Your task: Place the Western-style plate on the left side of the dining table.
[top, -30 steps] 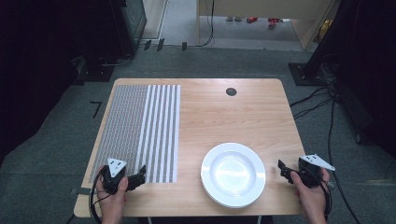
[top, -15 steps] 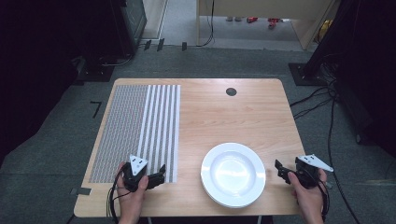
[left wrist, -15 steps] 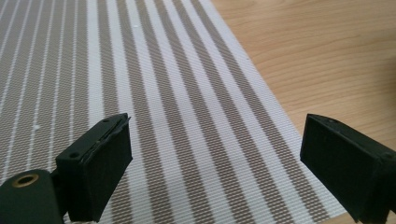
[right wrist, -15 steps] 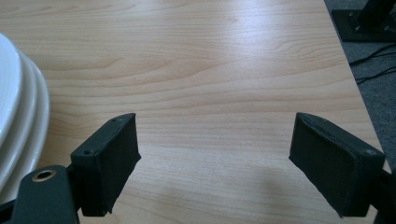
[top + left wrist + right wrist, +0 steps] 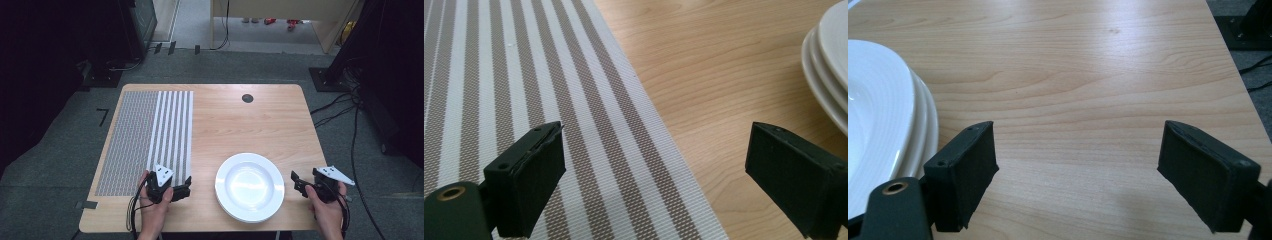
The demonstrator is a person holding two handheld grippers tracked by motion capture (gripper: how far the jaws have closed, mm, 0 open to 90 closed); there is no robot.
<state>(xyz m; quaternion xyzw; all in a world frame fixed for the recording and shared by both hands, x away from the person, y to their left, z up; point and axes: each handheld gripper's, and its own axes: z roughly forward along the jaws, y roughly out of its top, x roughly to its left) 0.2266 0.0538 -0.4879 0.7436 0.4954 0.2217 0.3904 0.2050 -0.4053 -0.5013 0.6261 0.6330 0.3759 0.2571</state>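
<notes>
No readable txt, labels, brand marks, nos. or signs were seen in any view. The mat (image 5: 150, 135) by the left gripper's fingers (image 5: 526, 180) carried only woven stripes, no print. The stacked plates (image 5: 249, 186) between the two pairs of fingers were plain white w/ no mark. The bare worktop (image 5: 1088, 75) ahead of the right gripper's fingers (image 5: 965, 170) showed wood grain only. The fingers themselves were plain black, no lettering.
</notes>
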